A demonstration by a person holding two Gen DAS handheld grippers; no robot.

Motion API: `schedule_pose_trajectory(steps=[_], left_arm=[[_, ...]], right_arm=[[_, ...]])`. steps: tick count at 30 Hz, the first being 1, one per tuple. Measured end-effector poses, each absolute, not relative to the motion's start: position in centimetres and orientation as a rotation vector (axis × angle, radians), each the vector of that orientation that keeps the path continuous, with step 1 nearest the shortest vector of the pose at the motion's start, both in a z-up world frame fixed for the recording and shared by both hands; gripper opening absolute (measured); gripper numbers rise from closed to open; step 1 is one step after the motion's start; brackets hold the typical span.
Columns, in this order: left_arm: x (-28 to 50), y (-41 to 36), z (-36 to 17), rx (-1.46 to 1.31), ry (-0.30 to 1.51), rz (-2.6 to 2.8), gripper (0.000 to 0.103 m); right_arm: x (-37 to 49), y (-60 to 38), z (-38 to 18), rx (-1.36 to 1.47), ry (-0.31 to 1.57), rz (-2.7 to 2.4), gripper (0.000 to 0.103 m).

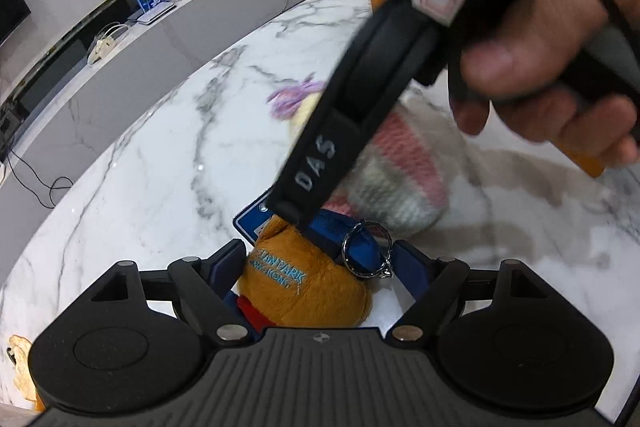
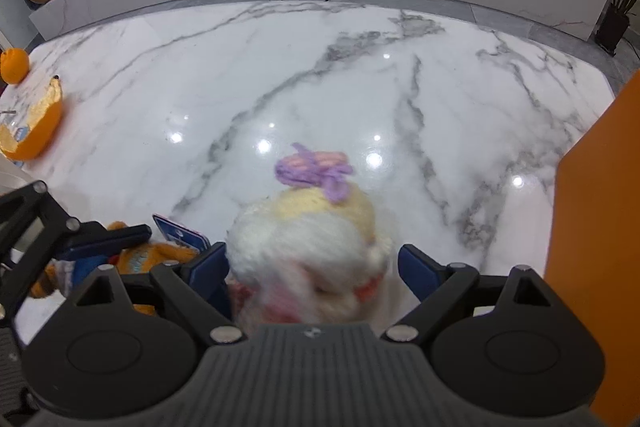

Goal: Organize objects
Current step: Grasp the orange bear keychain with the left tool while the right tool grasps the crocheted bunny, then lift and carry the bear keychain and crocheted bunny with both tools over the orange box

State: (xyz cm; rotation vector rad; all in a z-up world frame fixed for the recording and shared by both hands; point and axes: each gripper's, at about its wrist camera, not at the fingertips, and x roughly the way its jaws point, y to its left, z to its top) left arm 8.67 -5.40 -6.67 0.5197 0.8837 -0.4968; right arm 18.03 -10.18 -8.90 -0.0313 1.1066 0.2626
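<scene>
Left wrist view: the left gripper (image 1: 316, 263) is standing with its jaws spread, straddling an orange plush toy (image 1: 308, 287) lying on the white marble table (image 1: 140, 167); the blue fingers (image 1: 230, 263) are sitting just beside the toy's flanks, not pressing it; a metal key ring (image 1: 366, 247) on a blue strap (image 1: 362, 241) is lying at the toy's 1 o'clock, and a blue tag (image 1: 250, 219) is showing at its 11 o'clock; the right gripper's black body, held by a hand (image 1: 560, 67), is crossing the frame from 1 o'clock.

Right wrist view: the right gripper (image 2: 312, 267) is likewise standing released, its jaws flanking a blurred knitted doll (image 2: 308, 247) wearing a purple bow (image 2: 316, 171); whether the pads are touching the doll cannot be told; the plush toy is lying at 9 o'clock of the doll; an orange peel (image 2: 36, 131) is resting at the table's 9 o'clock edge.
</scene>
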Motion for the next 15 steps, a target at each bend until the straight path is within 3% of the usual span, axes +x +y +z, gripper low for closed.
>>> schedule_pose_trajectory(steps=[5, 15], left_arm=[[8.9, -4.7, -6.7, 0.471, 0.875, -0.479, 0.093], [9.1, -4.1, -7.3, 0.538, 0.926, -0.448, 0.094]], right_arm=[[18.2, -9.8, -10.0, -0.062, 1.113, 0.263, 0.082], [18.4, -9.6, -10.5, -0.098, 1.108, 0.277, 0.083]])
